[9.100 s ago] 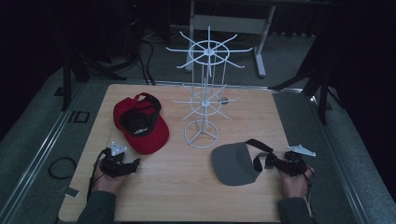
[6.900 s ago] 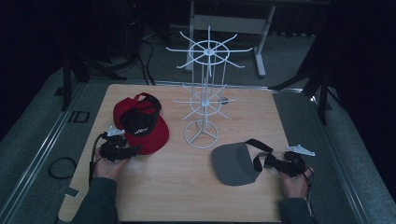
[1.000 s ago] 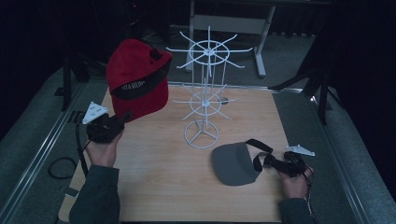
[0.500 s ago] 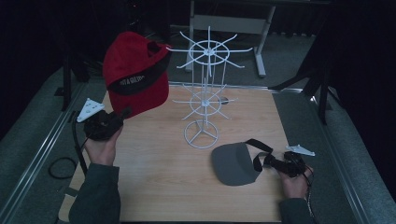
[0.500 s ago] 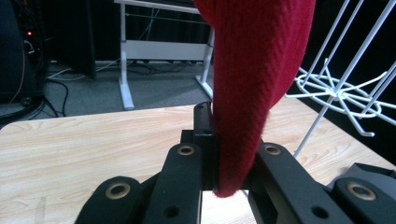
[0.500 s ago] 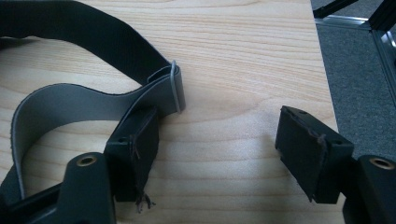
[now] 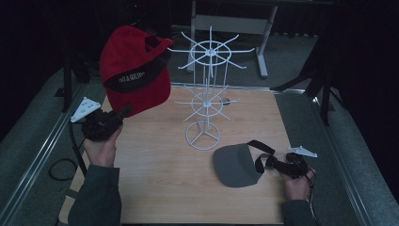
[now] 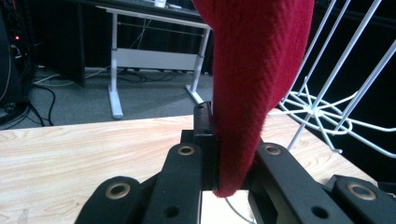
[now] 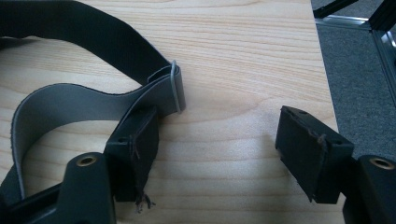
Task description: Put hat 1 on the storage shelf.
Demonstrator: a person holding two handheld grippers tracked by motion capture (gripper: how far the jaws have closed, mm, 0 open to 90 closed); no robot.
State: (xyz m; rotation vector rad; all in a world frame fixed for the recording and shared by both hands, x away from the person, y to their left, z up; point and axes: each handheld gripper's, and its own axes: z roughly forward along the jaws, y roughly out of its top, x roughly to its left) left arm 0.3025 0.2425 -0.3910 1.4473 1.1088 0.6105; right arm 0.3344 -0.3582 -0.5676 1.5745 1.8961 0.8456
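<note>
The red baseball cap (image 7: 134,70), with a black band bearing small lettering, hangs in the air left of the white wire rack (image 7: 207,94), its brim clamped in the left gripper (image 7: 123,112). The right gripper (image 7: 277,164) rests wide open beside the grey cap's (image 7: 235,165) strap (image 9: 93,100).

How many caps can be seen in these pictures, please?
2. The red cap hangs in the air, clamped by the left gripper beside the white wire rack. The grey cap lies on the table near the right gripper.
</note>
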